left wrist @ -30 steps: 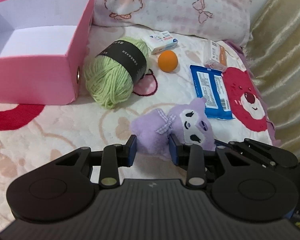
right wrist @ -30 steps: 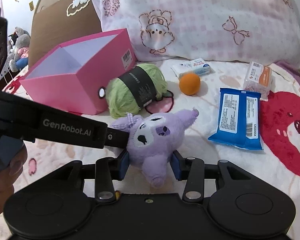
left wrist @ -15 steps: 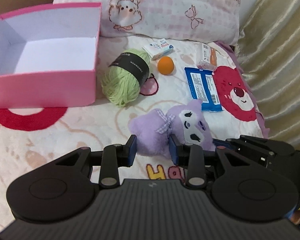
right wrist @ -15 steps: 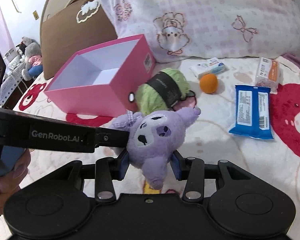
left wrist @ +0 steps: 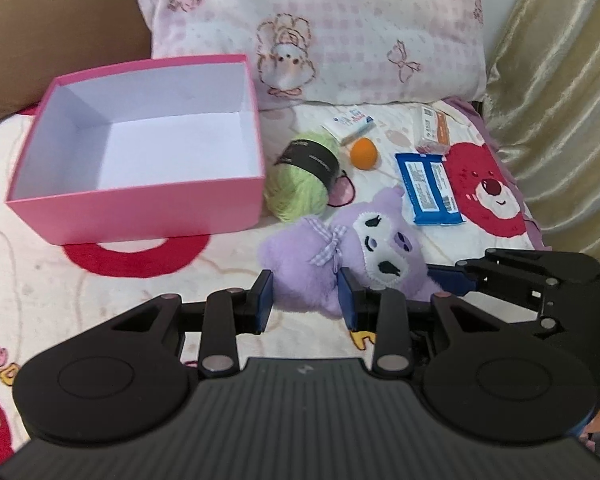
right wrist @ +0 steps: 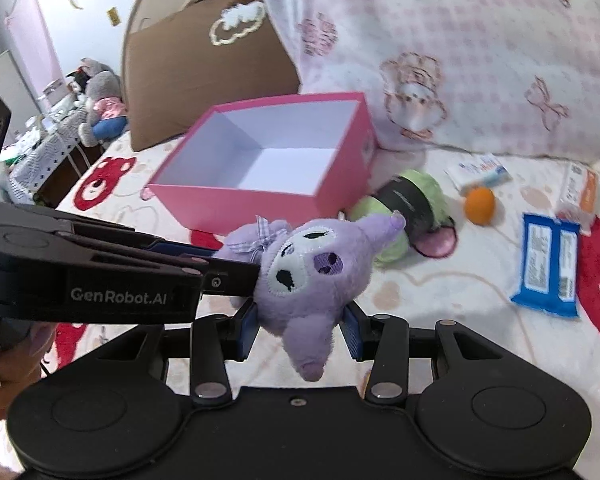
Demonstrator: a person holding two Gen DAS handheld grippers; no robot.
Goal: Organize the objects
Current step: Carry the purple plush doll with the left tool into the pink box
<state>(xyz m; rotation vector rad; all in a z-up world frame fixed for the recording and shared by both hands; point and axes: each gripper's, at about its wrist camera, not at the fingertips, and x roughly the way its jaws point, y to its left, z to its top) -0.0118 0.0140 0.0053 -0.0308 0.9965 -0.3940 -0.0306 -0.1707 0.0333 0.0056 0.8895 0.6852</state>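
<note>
Purple plush toy (right wrist: 312, 280) lifted higher, both claws clamped on it

Left claw (left wrist: 306, 300) and right claw (right wrist: 298, 330) now carry it off the bed (left wrist: 100, 292); the open pink cardboard box (left wrist: 140, 216) looks nearer, so likely boxed next.

Both wrist views close, crossing, sharing plush toy (left wrist: 342, 258); pink box (right wrist: 268, 208)

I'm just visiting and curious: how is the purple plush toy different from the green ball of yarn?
The purple plush toy is clamped by both the left gripper and the right gripper; the green ball of yarn lies untouched on the bed beside the pink box. The toy has a stitched face and checked bow; the yarn wears a black paper band. Both look soft.
</note>
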